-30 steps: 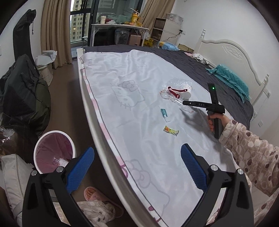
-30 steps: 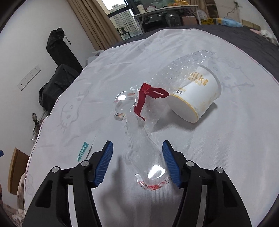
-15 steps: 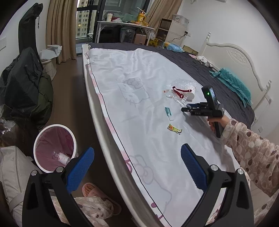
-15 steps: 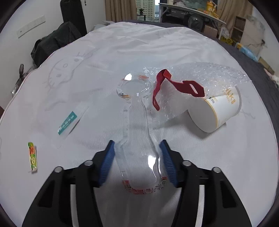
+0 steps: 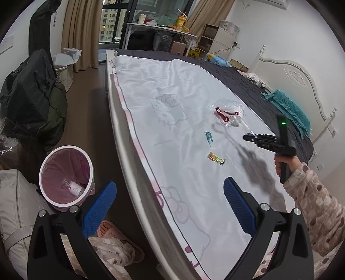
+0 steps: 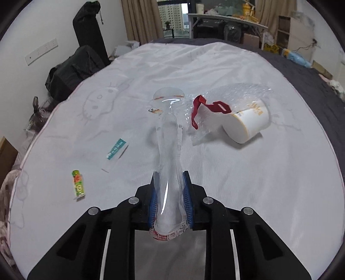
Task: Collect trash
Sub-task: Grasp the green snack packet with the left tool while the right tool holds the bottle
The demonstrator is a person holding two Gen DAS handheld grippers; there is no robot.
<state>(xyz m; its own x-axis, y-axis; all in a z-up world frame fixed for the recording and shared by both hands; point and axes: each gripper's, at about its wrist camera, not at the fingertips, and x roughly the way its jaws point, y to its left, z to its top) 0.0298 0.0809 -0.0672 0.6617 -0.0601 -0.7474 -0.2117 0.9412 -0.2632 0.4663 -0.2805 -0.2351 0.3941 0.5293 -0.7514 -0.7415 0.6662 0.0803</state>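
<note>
Both right gripper pads just closed onto clear plastic packaging, apparently lifted; left gripper open, empty.

Bedroom, white walls. Dark brown floor alongside a bed with a white frame, dark grey cover and a white cartoon-cat sheet spread on top. Carved white headboard at the right; teal cloth beside it. Tan curtains flank a dark-framed window showing lit tower blocks. Cluttered white folding table under the window. Open shelving unit in the corner. Black bags heaped against the left wall. Wall socket panel on that wall.
</note>
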